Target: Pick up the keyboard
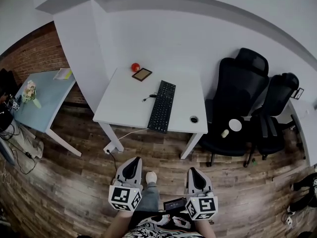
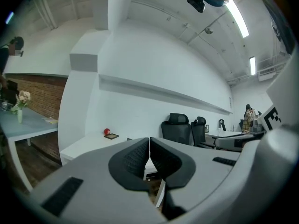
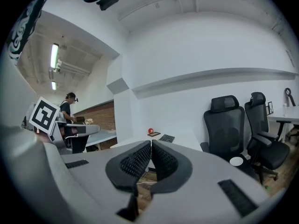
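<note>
A black keyboard (image 1: 162, 106) lies lengthwise on the white desk (image 1: 124, 100), towards its right half; in the right gripper view the keyboard (image 3: 167, 138) is a small dark slab far ahead. My left gripper (image 1: 131, 162) and right gripper (image 1: 194, 172) hover side by side over the wooden floor, well short of the desk's front edge. Both point level towards the desk. The left gripper (image 2: 149, 146) has its jaws pressed together with nothing between them. So has the right gripper (image 3: 151, 148). The left gripper's own jaws hide the keyboard in its view.
A red ball (image 1: 135, 67) and a small framed picture (image 1: 142, 74) sit at the desk's back. Two black office chairs (image 1: 237, 103) (image 1: 277, 108) stand to the right. A pale blue table (image 1: 39, 103) with flowers stands at the left. A cable runs to a floor socket (image 1: 107, 149).
</note>
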Available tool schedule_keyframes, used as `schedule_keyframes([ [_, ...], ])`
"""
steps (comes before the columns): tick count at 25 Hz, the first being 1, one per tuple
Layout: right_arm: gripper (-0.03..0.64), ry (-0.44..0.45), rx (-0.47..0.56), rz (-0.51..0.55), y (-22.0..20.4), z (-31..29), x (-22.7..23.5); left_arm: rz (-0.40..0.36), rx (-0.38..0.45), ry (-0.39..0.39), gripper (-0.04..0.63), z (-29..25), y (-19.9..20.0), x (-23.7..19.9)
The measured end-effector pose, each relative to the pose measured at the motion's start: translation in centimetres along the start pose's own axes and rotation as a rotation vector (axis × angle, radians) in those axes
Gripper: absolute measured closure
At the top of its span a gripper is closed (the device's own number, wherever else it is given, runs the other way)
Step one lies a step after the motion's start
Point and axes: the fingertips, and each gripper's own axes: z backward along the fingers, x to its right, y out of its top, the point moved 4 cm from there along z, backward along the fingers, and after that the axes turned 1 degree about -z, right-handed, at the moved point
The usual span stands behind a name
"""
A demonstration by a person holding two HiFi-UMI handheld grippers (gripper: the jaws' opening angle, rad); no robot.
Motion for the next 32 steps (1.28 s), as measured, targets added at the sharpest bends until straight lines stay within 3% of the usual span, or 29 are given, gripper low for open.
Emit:
schedule_keyframes([
  [10, 0.586, -0.066, -0.013, 0.008, 1.9, -10.5, 4.0, -0.011, -0.019, -0.058, 0.575, -12.0, 1.5, -4.6],
  [21, 0.586, -0.112, -0.035, -0.010, 4.6, -24.4, 7.1, -0.005, -0.030, -0.062, 0.575, -25.0, 3.8, -12.4],
  [32, 0.586, -0.147, -0.065, -0.032, 4.4, -31.2, 8.1, 0.027, -0.058, -0.082, 0.575, -32.3, 2.9, -16.8],
])
